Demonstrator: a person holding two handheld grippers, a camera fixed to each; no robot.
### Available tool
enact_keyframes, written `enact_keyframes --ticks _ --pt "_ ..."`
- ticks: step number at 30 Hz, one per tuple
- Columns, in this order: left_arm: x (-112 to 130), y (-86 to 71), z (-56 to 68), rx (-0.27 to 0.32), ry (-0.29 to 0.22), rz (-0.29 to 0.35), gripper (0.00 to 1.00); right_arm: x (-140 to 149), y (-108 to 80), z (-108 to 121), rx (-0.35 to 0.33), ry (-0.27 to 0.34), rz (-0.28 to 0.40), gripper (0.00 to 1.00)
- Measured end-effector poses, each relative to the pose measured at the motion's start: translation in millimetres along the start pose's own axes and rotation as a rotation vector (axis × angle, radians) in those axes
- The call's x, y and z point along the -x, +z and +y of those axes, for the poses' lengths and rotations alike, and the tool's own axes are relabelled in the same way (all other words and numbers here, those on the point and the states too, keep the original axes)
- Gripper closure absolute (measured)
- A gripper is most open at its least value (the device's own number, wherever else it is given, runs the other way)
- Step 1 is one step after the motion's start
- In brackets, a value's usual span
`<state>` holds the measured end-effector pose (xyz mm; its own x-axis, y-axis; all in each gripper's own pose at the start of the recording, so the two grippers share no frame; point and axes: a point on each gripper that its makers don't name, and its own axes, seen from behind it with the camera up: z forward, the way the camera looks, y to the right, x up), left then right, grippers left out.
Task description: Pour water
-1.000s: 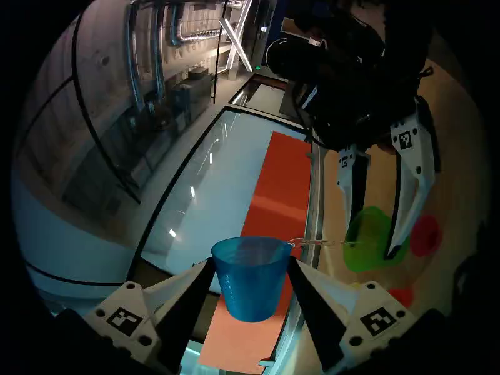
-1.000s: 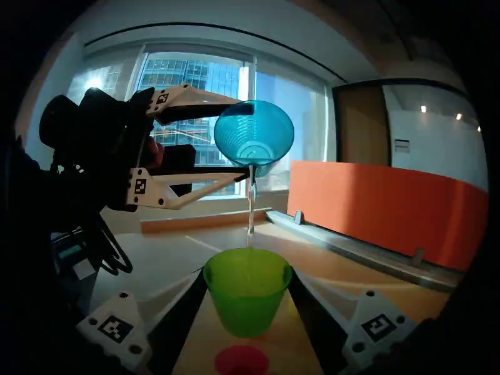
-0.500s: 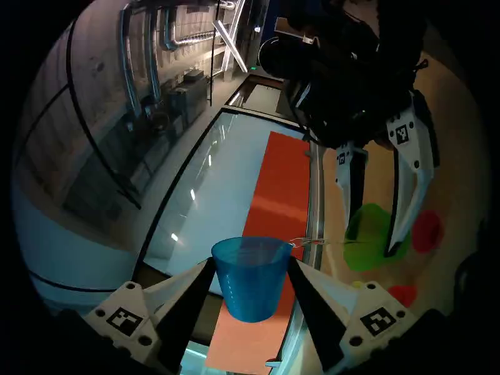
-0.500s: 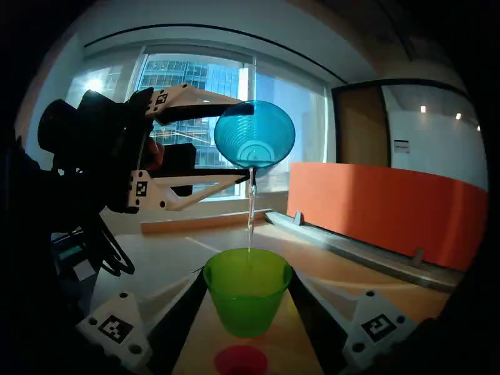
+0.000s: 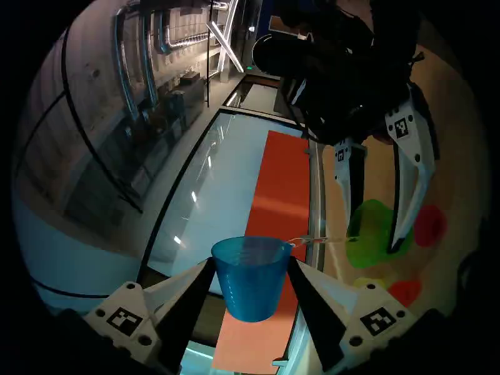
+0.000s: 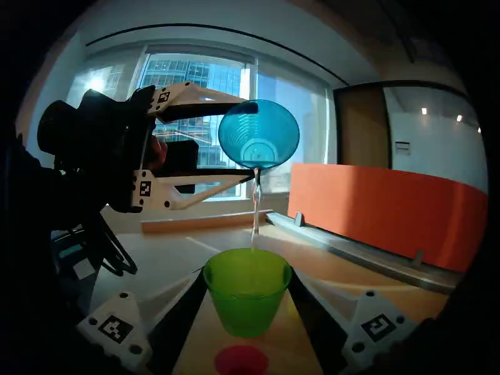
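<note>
A blue cup [image 5: 252, 281] sits between the fingers of my left gripper [image 5: 252, 275], which is shut on it. In the right gripper view this blue cup [image 6: 258, 142] lies tipped on its side with its mouth facing the camera, held by the left gripper [image 6: 252, 140] and a hand. A thin stream of water [image 6: 254, 212] falls from its rim into the green cup [image 6: 248, 300]. My right gripper [image 6: 248, 294] is shut on the green cup, holding it upright over the wooden table [image 6: 181, 256]. The left gripper view shows the green cup [image 5: 369, 237] in the right gripper [image 5: 374, 242].
An orange partition [image 6: 387, 212] runs along the right, with a metal rail [image 6: 350, 247] at its foot. Large windows [image 6: 187, 81] stand behind. A red disc [image 6: 240, 360] lies on the table just below the green cup; further red discs [image 5: 430, 225] lie nearby.
The blue cup has shifted slightly right and tipped a little further, its mouth turning more toward the right gripper's camera. Water keeps streaming into the green cup, which stays put.
</note>
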<state>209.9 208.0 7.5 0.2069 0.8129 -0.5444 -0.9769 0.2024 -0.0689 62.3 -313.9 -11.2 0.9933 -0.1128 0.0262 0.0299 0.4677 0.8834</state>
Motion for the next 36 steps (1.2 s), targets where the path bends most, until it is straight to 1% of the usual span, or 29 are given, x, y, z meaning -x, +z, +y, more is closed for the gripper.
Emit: enact_keyframes --ticks 12,29,36 --pt "-0.9 -2.5 3.2 0.0 0.037 0.002 0.16 0.0 -0.4 2.0 0.0 0.001 0.004 0.09" --pt "-3.3 -2.2 2.0 -0.009 0.088 0.014 0.16 -2.3 -1.1 3.0 0.003 -0.001 0.005 0.09" --pt "-4.5 -4.5 2.4 -0.011 0.115 0.017 0.16 -4.4 -0.2 2.9 0.002 -0.001 0.006 0.09"
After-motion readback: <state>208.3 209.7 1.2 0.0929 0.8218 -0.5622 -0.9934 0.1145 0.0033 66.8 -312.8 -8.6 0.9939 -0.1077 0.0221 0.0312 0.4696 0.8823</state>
